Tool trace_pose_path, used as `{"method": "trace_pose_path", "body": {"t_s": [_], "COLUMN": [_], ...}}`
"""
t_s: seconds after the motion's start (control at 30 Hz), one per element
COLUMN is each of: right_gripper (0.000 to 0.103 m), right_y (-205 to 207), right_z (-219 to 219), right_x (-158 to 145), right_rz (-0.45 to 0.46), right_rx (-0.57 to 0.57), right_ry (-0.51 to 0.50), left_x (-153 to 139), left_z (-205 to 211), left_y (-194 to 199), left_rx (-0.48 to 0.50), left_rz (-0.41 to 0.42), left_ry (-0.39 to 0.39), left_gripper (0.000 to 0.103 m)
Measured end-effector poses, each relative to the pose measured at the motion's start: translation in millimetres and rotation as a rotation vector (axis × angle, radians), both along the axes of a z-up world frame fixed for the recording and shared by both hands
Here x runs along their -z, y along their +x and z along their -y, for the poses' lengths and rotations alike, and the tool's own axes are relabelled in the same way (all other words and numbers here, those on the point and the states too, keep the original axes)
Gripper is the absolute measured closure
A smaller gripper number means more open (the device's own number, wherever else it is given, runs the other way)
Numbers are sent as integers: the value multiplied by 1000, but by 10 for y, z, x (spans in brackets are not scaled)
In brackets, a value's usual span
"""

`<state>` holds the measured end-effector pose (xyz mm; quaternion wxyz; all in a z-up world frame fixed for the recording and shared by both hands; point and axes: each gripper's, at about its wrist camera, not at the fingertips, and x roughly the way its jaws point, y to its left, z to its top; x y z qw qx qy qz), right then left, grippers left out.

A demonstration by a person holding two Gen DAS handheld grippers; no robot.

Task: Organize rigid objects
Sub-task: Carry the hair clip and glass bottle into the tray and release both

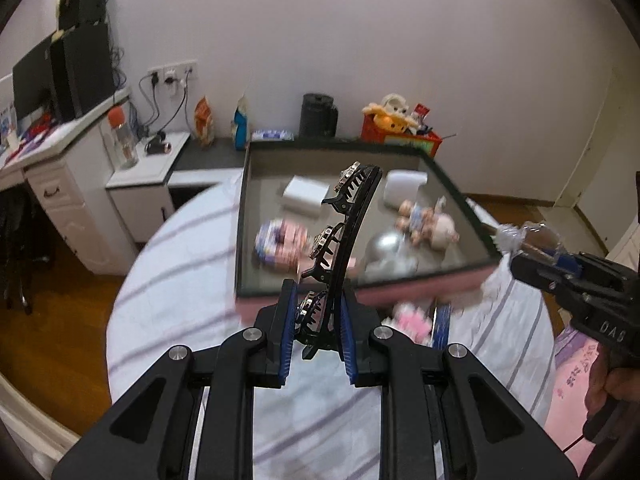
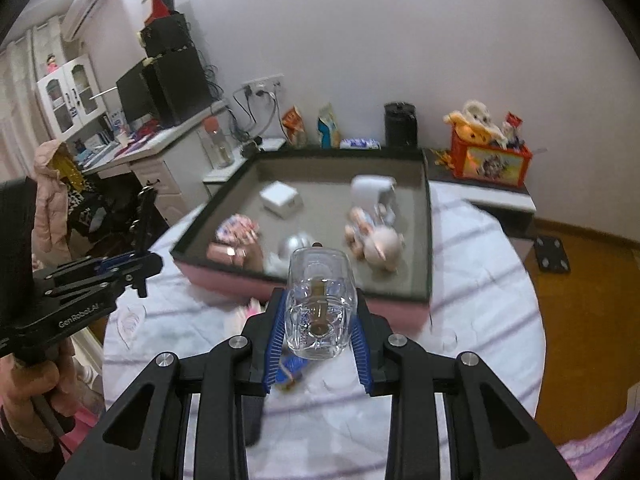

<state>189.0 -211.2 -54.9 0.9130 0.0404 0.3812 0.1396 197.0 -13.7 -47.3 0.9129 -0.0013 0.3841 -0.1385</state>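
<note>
My left gripper is shut on the bottom of a curved black card of jewelled hair clips, which stands upright in front of the tray. My right gripper is shut on a clear glass bottle, held above the table just before the tray's near wall. The tray is a pink box with a dark rim and a grey floor. In it lie a white box, a white cup, a doll, a silver ball and a pink patterned packet. The left gripper shows at the left of the right wrist view, the right gripper at the right of the left wrist view.
The tray rests on a round table under a white striped cloth. A pink fluffy item and a blue item lie before the tray. Behind are a low cabinet, a desk with a monitor, a black canister and a red toy box.
</note>
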Motion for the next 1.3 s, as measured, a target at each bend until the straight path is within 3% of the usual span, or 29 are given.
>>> {"method": "trace_pose_path", "body": {"t_s": [0.33,0.67,1.0,1.3], "right_gripper": [72,72,72,72], "right_y": [617,1450,1809,1932], "right_z": [-136,-288,-427,-453], "right_x": [-237,28,355,464], "right_rz": [35,-48,-129,-160], "right_rx": [-29,-11,-9,7], "right_ry": [-28,-59,-96,-113], "left_x": [-173,190,614,629], "left_z": [171,349,323,365], "left_y": [814,1628,1979,1996], "left_rx": [52,87,76,74], "left_rz": [-18,-121,-216,-232], "left_ry": [-17,-21,-34,3], "left_gripper": [83,83,83,82]}}
